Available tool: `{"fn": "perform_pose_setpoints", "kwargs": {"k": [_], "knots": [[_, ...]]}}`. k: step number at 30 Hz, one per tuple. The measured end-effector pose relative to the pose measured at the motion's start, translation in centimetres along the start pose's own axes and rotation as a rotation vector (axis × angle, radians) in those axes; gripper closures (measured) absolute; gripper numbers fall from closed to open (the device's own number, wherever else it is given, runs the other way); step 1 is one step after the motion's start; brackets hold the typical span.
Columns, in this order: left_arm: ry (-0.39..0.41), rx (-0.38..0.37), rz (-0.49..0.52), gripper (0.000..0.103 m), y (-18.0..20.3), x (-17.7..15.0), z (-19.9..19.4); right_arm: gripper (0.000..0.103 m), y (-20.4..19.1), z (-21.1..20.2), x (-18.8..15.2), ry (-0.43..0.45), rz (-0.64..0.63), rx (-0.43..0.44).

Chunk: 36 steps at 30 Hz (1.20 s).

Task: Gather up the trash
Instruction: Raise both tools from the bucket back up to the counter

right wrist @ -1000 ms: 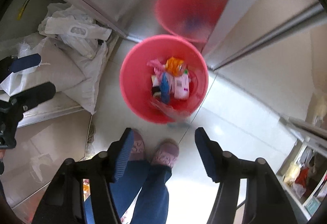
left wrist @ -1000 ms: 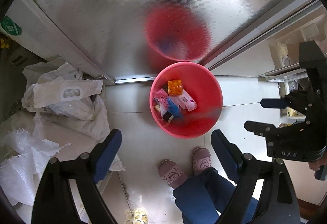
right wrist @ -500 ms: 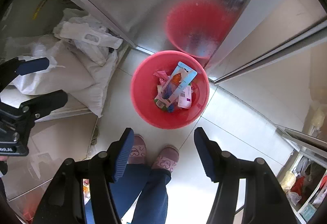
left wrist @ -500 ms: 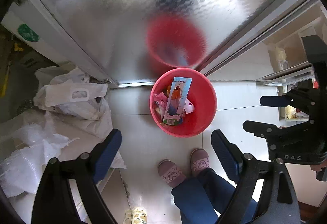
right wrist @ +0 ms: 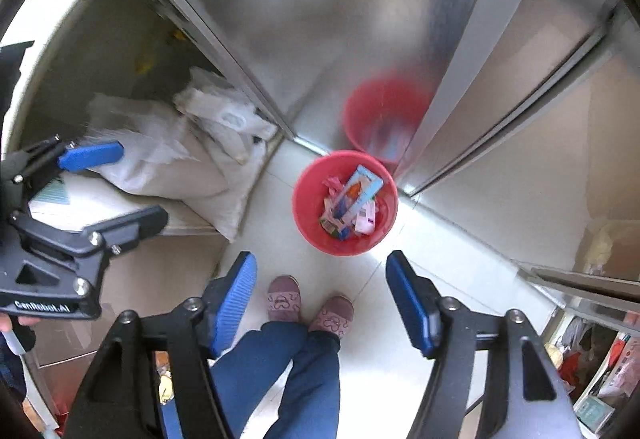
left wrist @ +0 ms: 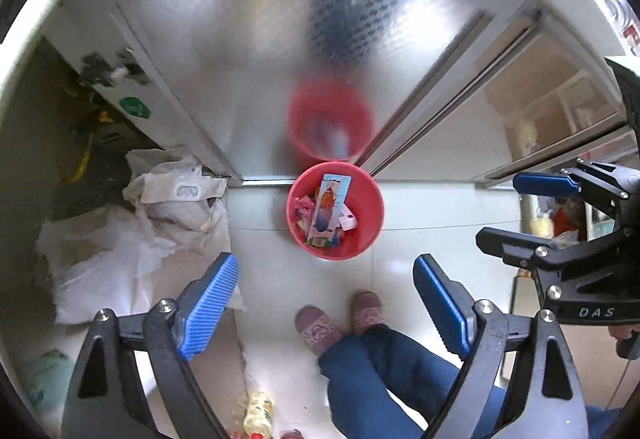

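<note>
The red bin [left wrist: 335, 210] is seen on the pale tiled floor against a reflective metal door, with a flat printed carton [left wrist: 329, 210] lying aslant on crumpled wrappers inside it. The left gripper [left wrist: 332, 307] is held wide apart and empty; the right gripper's [right wrist: 322, 303] jaws have just been opening, nothing between them. Such scraps are judged light and crushable, best pinched across the carton's stiff long edges.
</note>
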<state>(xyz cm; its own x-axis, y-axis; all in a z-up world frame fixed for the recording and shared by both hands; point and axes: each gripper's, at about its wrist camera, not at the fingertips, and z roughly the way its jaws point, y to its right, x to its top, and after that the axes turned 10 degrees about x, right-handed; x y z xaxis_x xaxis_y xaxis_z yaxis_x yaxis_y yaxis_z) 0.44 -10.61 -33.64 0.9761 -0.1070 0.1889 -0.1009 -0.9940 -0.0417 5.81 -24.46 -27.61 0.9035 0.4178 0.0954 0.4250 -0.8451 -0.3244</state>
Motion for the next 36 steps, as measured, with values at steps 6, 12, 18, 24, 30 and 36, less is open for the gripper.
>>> {"fn": "perform_pose_setpoints", "kwargs": {"k": [6, 12, 18, 24, 30, 36], "knots": [[0.043, 0.0, -0.056, 0.015, 0.1, 0.1, -7.1, 0.03, -2.0, -5.7, 0.3, 0.07, -0.032, 0.011], [0.106, 0.047, -0.077, 0.015, -0.2, 1.5, -12.6, 0.021, -3.8, -10.5, 1.9, 0.159, -0.08, 0.04], [0.16, 0.127, -0.053, 0.006, -0.6, 3.4, -17.0, 0.008, -5.5, -14.7, 3.7, 0.269, -0.136, 0.053], [0.213, 0.168, -0.098, 0.0, -2.9, 5.0, -20.4, 0.003, -6.6, -16.7, 6.3, 0.323, -0.17, 0.057], [0.262, 0.184, -0.14, 0.0, -5.9, 7.1, -22.3, 0.001, -7.9, -18.1, 9.6, 0.349, -0.232, 0.039], [0.287, 0.184, -0.158, 0.0, -9.7, 10.5, -22.2, 0.001, -8.5, -18.0, 13.4, 0.359, -0.277, 0.017]]}}
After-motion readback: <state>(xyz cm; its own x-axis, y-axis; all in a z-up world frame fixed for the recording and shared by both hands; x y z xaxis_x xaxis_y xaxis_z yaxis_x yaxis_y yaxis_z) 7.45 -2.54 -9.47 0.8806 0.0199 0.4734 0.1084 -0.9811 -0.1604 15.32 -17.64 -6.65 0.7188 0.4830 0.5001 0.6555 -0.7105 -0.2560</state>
